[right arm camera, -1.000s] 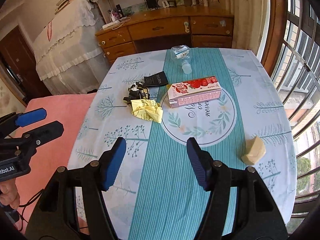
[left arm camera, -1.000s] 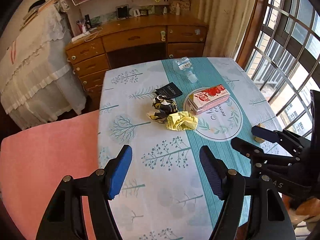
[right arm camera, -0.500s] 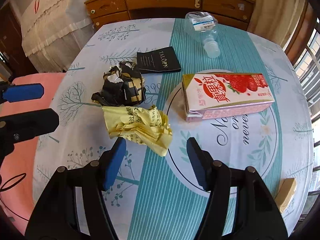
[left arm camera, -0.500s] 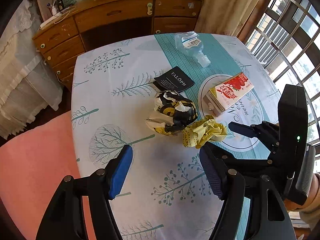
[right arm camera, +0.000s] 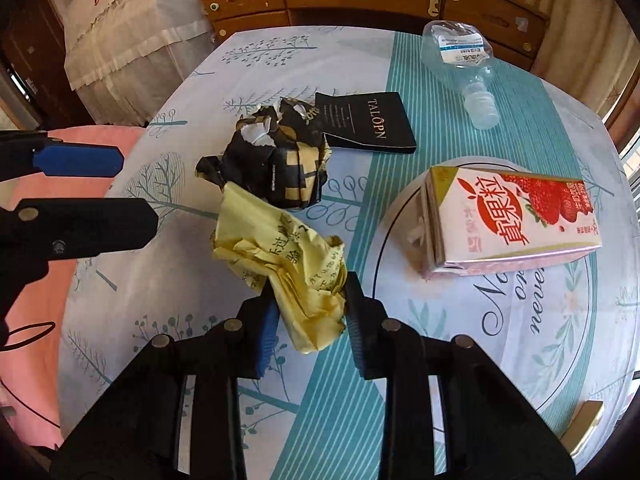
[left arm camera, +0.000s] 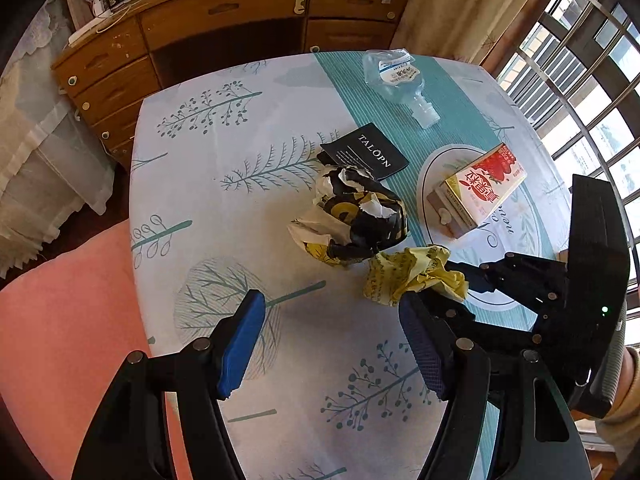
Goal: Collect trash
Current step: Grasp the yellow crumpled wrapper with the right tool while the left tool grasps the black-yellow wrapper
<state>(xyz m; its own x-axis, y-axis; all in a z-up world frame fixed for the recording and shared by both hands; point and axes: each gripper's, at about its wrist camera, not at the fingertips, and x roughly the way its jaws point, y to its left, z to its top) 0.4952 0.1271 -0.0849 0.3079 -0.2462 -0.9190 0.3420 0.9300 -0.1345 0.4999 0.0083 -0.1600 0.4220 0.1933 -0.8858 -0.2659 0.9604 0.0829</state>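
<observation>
A crumpled yellow paper (right arm camera: pixel 280 252) lies on the tablecloth beside a crumpled black-and-yellow wrapper (right arm camera: pixel 276 168). My right gripper (right arm camera: pixel 310 312) points down at the yellow paper and its jaws are closing, with the pads pressing the paper's near end. From the left wrist view, the same yellow paper (left arm camera: pixel 412 276) sits in the right gripper's black fingers (left arm camera: pixel 472 280). My left gripper (left arm camera: pixel 332 344) hangs open over bare cloth, short of the wrapper (left arm camera: pixel 356 216), with nothing between its pads. A strawberry drink carton (right arm camera: pixel 512 220) and a crushed clear bottle (right arm camera: pixel 456 60) lie farther back.
A black card marked TALOPN (right arm camera: pixel 368 124) lies behind the wrapper. A small tan object (right arm camera: pixel 584 428) sits near the table's right edge. A pink chair (left arm camera: pixel 60 320) stands left of the table (left arm camera: pixel 224 208), a wooden desk (left arm camera: pixel 240 12) behind it, barred windows to the right.
Both grippers came down and forward toward the trash pile. The right gripper's jaws went from wide open to closed around the yellow paper. The left gripper's jaws stayed open.
</observation>
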